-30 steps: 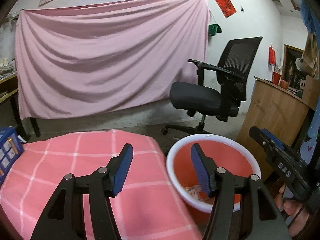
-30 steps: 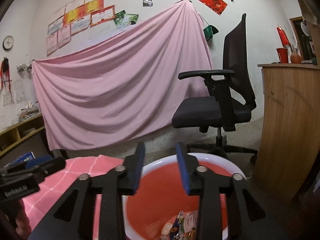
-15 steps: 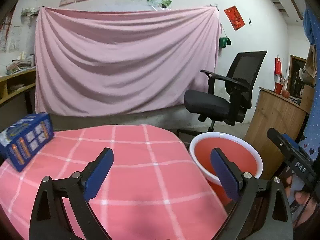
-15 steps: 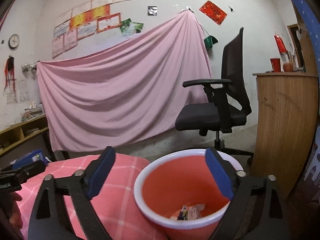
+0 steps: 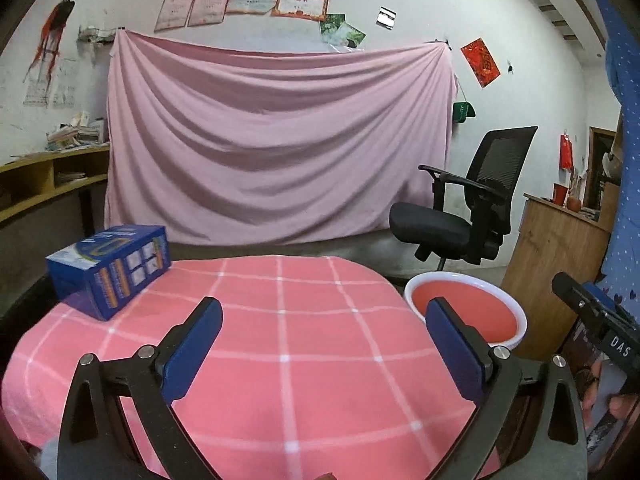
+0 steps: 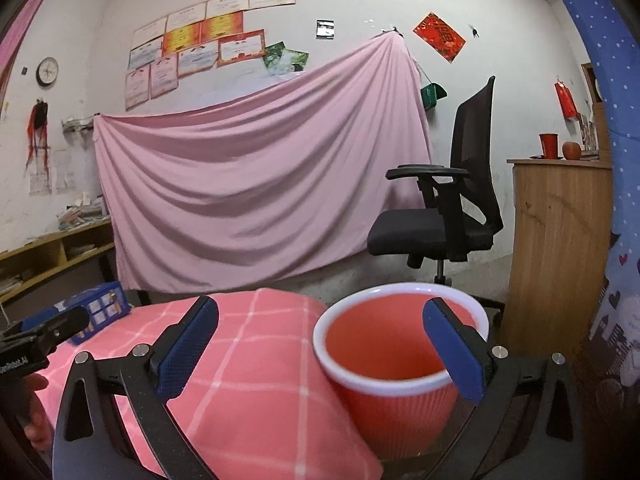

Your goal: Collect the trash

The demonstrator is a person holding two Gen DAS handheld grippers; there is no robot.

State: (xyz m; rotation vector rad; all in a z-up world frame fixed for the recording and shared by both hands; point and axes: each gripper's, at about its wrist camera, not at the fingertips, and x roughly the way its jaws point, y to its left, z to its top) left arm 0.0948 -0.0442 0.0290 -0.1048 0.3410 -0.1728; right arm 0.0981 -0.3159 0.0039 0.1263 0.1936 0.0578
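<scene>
Both my left gripper (image 5: 324, 348) and right gripper (image 6: 320, 348) are opening, nothing between them, beside the white-rimmed red plastic bin (image 6: 400, 344), which stands against the pink checked tablecloth (image 5: 280, 320), handy for trash.

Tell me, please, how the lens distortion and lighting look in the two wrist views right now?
Left wrist view: strong fisheye bowing, dark corners, dim even light, and the blue box stays sharp. Right wrist view: same curved edges and vignette, with the red bin crisp and free of glare.
</scene>
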